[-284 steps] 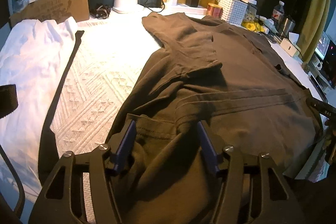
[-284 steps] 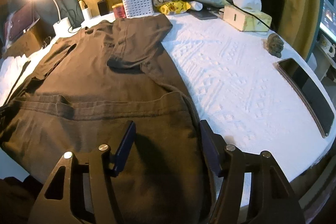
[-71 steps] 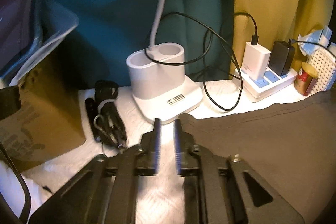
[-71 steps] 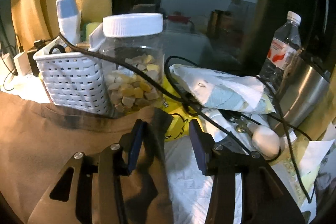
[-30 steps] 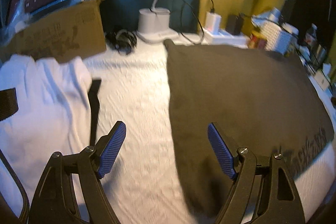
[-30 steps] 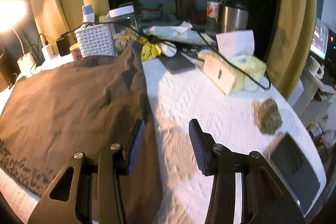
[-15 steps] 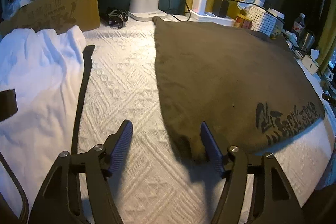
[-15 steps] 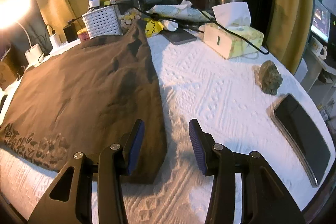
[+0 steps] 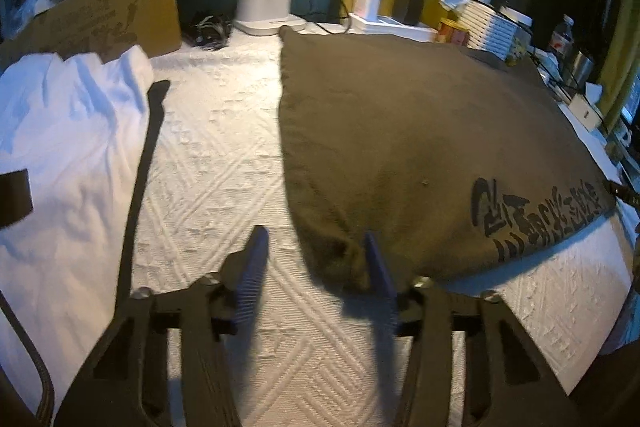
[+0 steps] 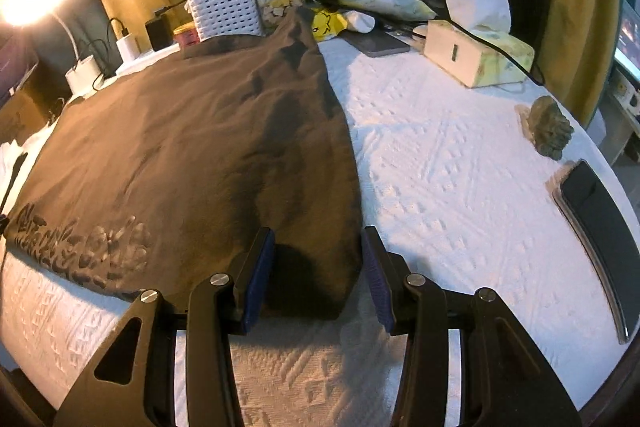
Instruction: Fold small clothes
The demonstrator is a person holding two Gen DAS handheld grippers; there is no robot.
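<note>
1. Dark print on the brown shirt (image 9: 400, 131) is too blurred to read, and the left tool (image 9: 316, 243) is smeared by motion.
2. Bare white counter (image 10: 460, 163) lies open right of the shirt; a white garment (image 9: 64, 131) borders the left.
3. The left tool's jaws are closing around the shirt's near-left corner, not yet pinching.
4. The right tool (image 10: 318, 247) stands apart, straddling the near-right corner.

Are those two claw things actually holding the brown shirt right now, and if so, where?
Nothing is gripped yet. Each hand-held gripper, left closing and right, straddles a near corner of the brown shirt.
</note>
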